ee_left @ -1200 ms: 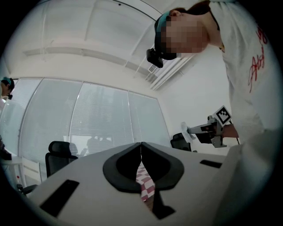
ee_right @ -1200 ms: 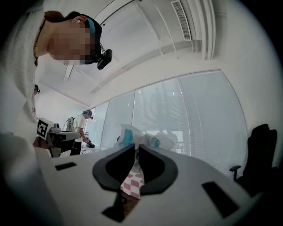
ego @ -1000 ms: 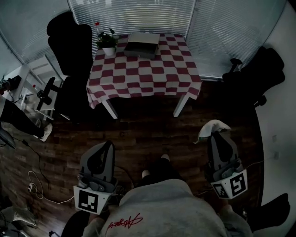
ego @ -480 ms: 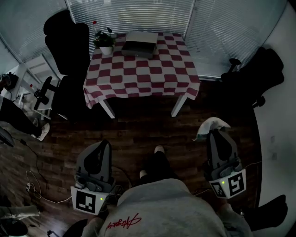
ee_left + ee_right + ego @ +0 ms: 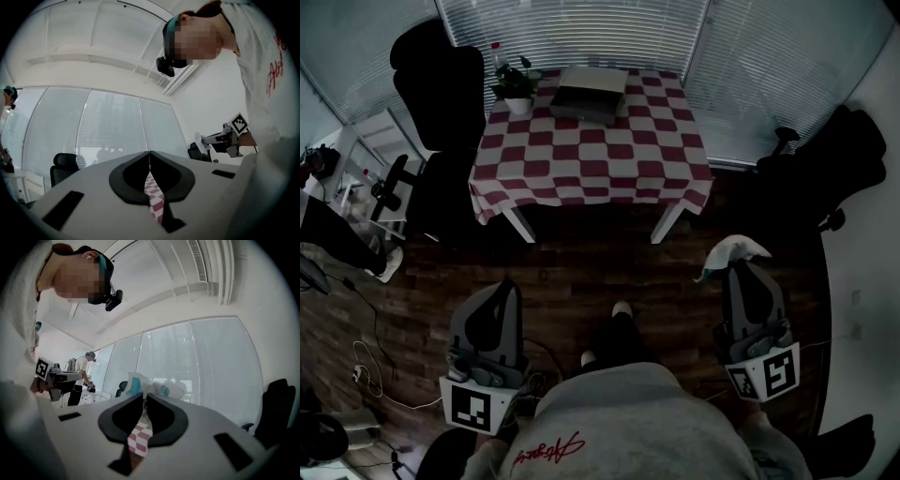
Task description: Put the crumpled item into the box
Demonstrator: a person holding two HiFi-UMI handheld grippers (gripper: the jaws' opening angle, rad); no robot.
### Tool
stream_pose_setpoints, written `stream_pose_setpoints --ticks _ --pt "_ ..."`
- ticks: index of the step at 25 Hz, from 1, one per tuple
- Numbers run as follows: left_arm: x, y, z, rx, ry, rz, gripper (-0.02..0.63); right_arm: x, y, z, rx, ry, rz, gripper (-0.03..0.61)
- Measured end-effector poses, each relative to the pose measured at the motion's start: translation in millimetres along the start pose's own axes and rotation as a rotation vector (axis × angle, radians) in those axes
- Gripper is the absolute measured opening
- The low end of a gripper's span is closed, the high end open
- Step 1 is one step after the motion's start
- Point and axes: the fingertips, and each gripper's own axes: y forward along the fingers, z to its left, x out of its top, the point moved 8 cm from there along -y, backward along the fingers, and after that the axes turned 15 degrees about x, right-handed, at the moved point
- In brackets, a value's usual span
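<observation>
A crumpled white and teal item [image 5: 730, 255] sticks out of the tips of my right gripper [image 5: 739, 270], which is shut on it; in the right gripper view the crumpled item [image 5: 150, 385] bulges above the jaws of that gripper [image 5: 145, 397]. My left gripper [image 5: 503, 289] is shut with nothing in it, its jaws meeting in the left gripper view [image 5: 149, 157]. The grey box [image 5: 590, 93] lies at the far edge of the red-and-white checkered table [image 5: 591, 155], well ahead of both grippers.
A potted plant [image 5: 516, 86] stands left of the box. Black office chairs sit left [image 5: 441, 122] and right [image 5: 830, 169] of the table. Window blinds [image 5: 581, 33] run behind it. The person's feet [image 5: 614, 328] are on the dark wooden floor. Cables [image 5: 370, 370] lie at left.
The view has shifted slightly, with the table a little nearer. Both grippers keep their places, the right one still holding the crumpled item.
</observation>
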Motion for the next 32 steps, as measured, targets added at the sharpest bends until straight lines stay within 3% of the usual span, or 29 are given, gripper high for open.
stream_pose_setpoints --ticks 32 --pt "-28.6 162.0 -19.0 0.03 0.05 -0.006 0.017 -23.8 98.2 -144.1 0.093 -0.012 -0.003 0.037"
